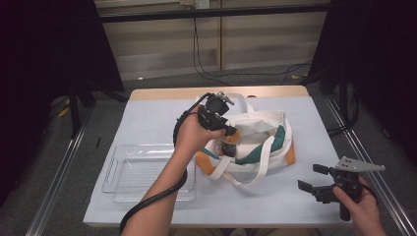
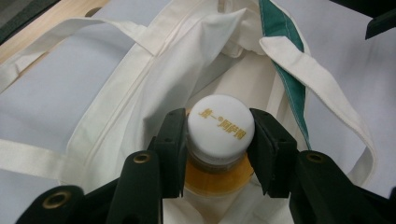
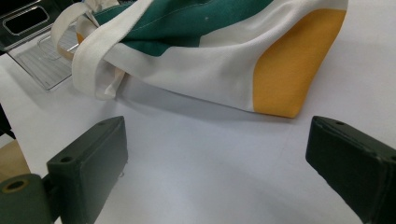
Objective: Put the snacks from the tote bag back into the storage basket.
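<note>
Nearest the camera, my right gripper (image 1: 314, 180) rests on the white table (image 1: 275, 206) at the near right edge, its jaws spread wide with nothing between them, the bag's orange corner just ahead in the right gripper view. To the left and a little farther off, a clear plastic tray (image 1: 147, 172) sits with nothing in it, close beside the tote bag (image 1: 265, 137). My left gripper (image 2: 219, 140) reaches over the middle of the table and has clamped down on the white cap (image 2: 220, 123) of a bottle (image 1: 228, 142) with an amber body; the left gripper view shows both black pads pressed against the cap's sides. The bottle stands upright at the mouth of the cream, green and orange bag, its lower part down among the folds of cloth, the bag's straps lying loose around it. As I read it, the grasp is made and the bottle is partway between bag and table; whether it is bound into the bag or out toward the tray I cannot tell from this alone. What is left is to carry it clear of the cloth and set it down. Beyond the bag, the table's wooden far edge (image 1: 162, 93) meets a grey floor.
</note>
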Action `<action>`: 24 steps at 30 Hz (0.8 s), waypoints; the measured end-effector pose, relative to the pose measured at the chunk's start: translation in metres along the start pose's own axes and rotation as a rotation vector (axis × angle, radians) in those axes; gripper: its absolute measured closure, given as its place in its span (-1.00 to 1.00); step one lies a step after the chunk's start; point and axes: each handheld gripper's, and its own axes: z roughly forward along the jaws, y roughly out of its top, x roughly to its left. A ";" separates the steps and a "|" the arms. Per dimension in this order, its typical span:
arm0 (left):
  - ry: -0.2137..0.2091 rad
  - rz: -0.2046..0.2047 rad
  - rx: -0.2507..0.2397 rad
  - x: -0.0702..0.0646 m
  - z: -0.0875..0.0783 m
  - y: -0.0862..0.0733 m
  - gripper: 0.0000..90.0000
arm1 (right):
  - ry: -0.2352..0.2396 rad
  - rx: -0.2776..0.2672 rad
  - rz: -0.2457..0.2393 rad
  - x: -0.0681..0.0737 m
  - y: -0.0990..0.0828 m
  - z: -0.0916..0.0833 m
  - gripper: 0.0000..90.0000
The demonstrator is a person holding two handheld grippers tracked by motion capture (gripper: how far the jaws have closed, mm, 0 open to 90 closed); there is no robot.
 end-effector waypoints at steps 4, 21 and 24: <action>0.003 0.009 0.008 -0.002 -0.006 0.007 0.31 | 0.001 0.000 0.001 0.000 0.000 0.000 -0.88; 0.023 0.037 0.087 -0.004 -0.044 0.036 0.32 | 0.004 -0.001 -0.004 0.000 0.000 0.000 -0.88; 0.023 0.049 0.100 -0.004 -0.052 0.039 0.31 | 0.008 0.002 -0.007 0.000 0.000 0.001 -0.88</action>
